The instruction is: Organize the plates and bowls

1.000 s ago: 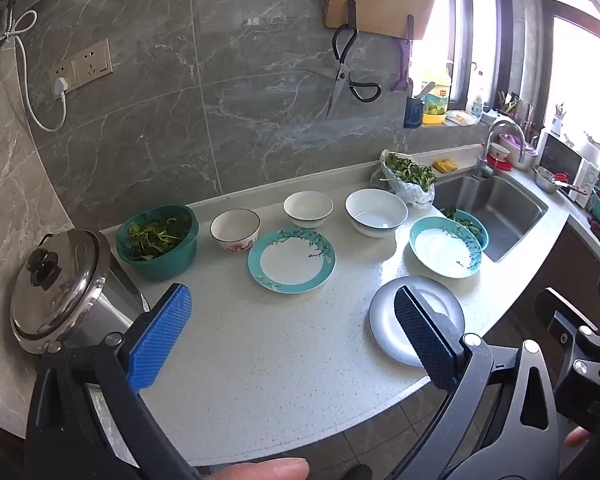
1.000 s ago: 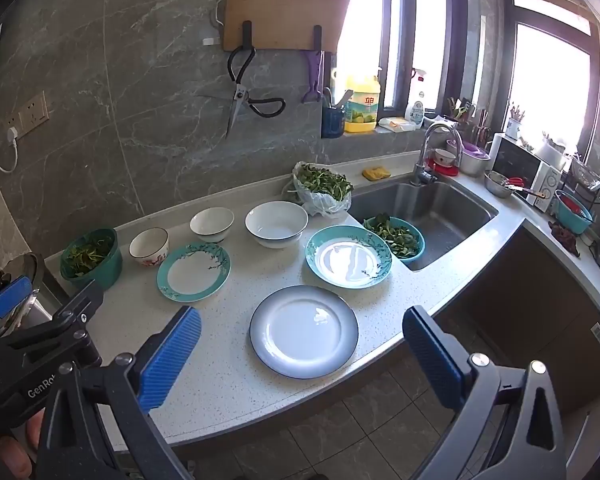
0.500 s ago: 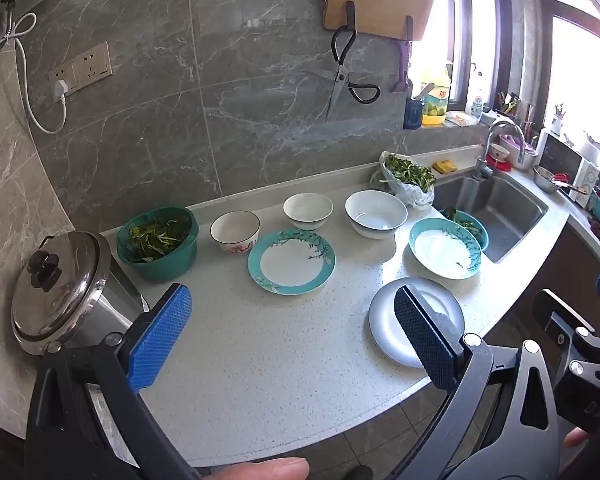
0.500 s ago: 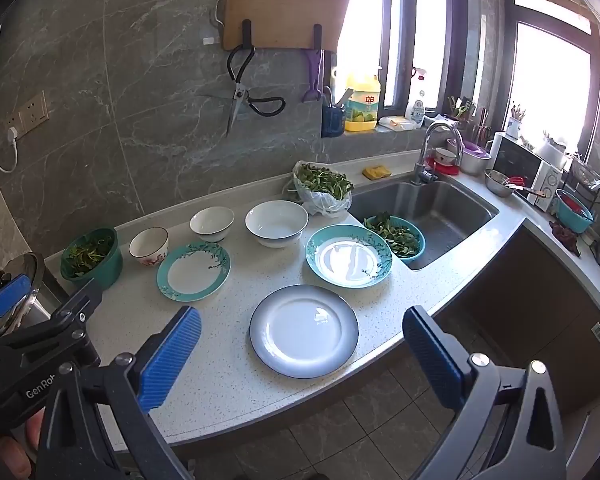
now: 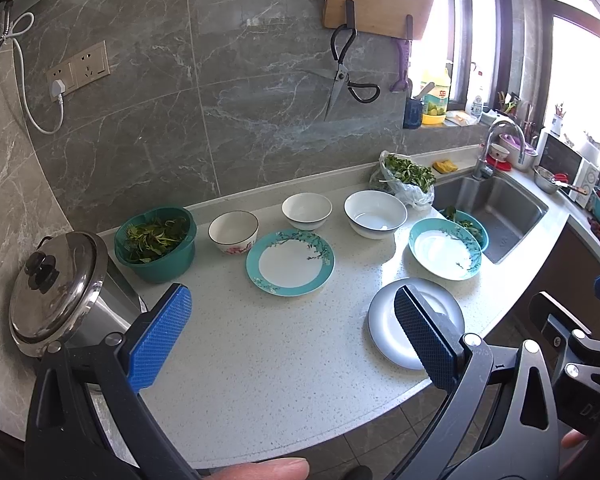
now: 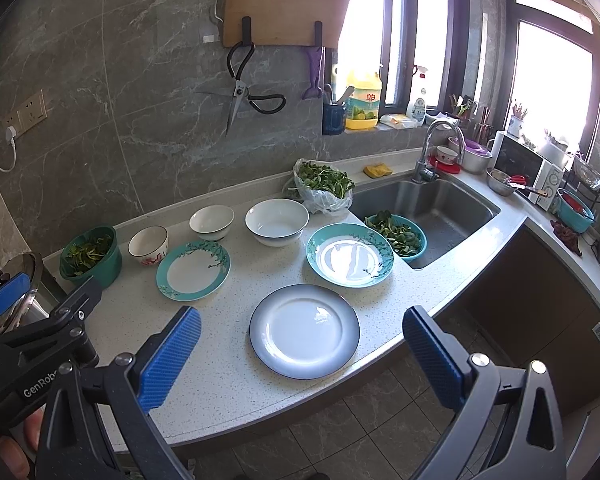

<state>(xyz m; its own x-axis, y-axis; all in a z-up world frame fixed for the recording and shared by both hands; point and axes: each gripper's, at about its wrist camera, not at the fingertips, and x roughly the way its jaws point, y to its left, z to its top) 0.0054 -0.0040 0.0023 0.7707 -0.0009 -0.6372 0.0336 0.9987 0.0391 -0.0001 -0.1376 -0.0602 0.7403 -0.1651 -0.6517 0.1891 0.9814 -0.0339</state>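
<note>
On the white counter lie a grey-rimmed plate near the front edge, a flat teal-rimmed plate to its left and a deeper teal-rimmed plate by the sink. Behind them stand a flowered bowl, a small white bowl and a large white bowl. My left gripper hovers open over the counter's front, empty; the grey plate shows behind its right finger. My right gripper is open and empty, held above the grey plate's near side.
A steel pot with lid stands at the counter's left end beside a green bowl of greens. A bag of greens and a teal colander of leaves border the sink. Scissors hang on the wall.
</note>
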